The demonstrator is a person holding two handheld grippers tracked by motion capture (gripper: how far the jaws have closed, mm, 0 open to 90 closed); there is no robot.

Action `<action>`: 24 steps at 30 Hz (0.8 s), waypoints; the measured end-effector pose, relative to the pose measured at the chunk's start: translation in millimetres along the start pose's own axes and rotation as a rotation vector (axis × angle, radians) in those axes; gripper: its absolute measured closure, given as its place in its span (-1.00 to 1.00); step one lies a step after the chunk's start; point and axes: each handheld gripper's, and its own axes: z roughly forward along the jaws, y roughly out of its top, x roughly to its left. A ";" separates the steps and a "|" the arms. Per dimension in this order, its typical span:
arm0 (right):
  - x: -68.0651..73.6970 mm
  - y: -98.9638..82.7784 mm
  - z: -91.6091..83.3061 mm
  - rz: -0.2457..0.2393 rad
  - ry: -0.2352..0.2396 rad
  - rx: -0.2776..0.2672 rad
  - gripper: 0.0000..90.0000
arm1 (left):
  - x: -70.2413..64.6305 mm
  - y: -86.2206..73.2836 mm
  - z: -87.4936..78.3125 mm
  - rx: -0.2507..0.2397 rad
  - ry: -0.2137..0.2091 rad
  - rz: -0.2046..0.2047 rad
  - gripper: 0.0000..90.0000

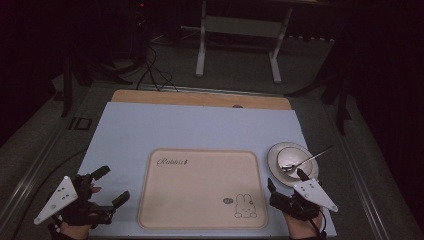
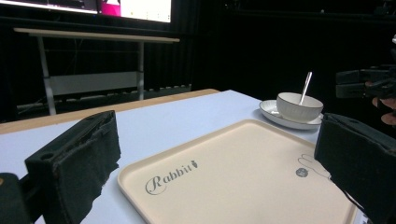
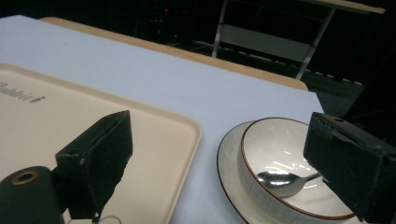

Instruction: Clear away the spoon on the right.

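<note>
A beige tray [image 1: 200, 190] printed with "Rabbit" and a small rabbit drawing lies flat at the front middle of the table. To its right, a white bowl [image 1: 292, 159] sits on a saucer [image 1: 275, 150], with a metal spoon [image 1: 312, 157] leaning in it. My left gripper [image 1: 112, 186] stands open at the tray's left edge with nothing between its jaws. My right gripper [image 1: 287, 181] is open just in front of the saucer, holding nothing. The left gripper view looks across the tray [image 2: 233, 177] to the bowl [image 2: 299, 106]. The right gripper view has the bowl [image 3: 275, 144] and spoon [image 3: 280, 179] close ahead.
A pale blue sheet [image 1: 200, 125] covers the table, with a wooden strip [image 1: 200, 98] showing along the far edge. Beyond it on the dark floor stand a white frame [image 1: 237, 30] and some black cables [image 1: 155, 70].
</note>
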 end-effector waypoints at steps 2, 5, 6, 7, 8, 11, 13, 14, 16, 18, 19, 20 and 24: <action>0.2 -0.1 0.1 -0.004 0.002 0.003 -0.82 | -1.4 0.3 0.2 -0.001 -0.006 0.008 -1.00; 0.8 -0.5 1.1 -0.014 0.022 0.015 -0.82 | -2.3 0.3 0.7 0.000 -0.006 0.014 -1.00; 2.1 0.0 0.9 -0.014 0.025 0.015 -0.82 | -2.1 0.4 0.6 0.000 -0.006 0.012 -1.00; 2.1 0.0 0.9 -0.014 0.025 0.015 -0.82 | -2.1 0.4 0.6 0.000 -0.006 0.012 -1.00; 2.6 0.3 0.9 -0.014 0.025 0.014 -0.82 | -2.0 0.4 0.6 -0.001 -0.005 0.010 -1.00; 5.2 1.7 0.8 -0.015 0.041 0.021 -0.82 | -1.1 0.2 0.4 -0.001 -0.003 0.003 -1.00; 8.0 5.0 -0.7 -0.019 0.064 0.017 -0.82 | -1.2 0.3 0.2 -0.005 -0.003 0.001 -1.00; 10.0 7.2 -1.4 -0.026 0.073 0.016 -0.82 | -1.3 0.3 0.2 -0.001 -0.001 0.003 -1.00; 12.6 16.4 -1.9 -0.037 0.113 0.002 -0.82 | -1.6 0.3 0.6 0.001 0.000 0.005 -1.00; 13.1 19.7 -2.8 -0.040 0.115 -0.008 -0.82 | -1.9 0.3 0.6 0.002 0.001 0.007 -1.00; 13.4 24.2 -3.6 -0.047 0.122 -0.011 -0.82 | -2.0 0.4 0.6 0.001 0.000 0.007 -1.00; 13.1 26.9 -4.1 -0.052 0.127 -0.015 -0.82 | -2.2 0.5 0.6 0.001 0.001 0.008 -1.00; 8.2 43.0 -8.1 -0.067 0.123 -0.060 -0.82 | -2.7 0.3 0.9 0.006 -0.002 0.014 -1.00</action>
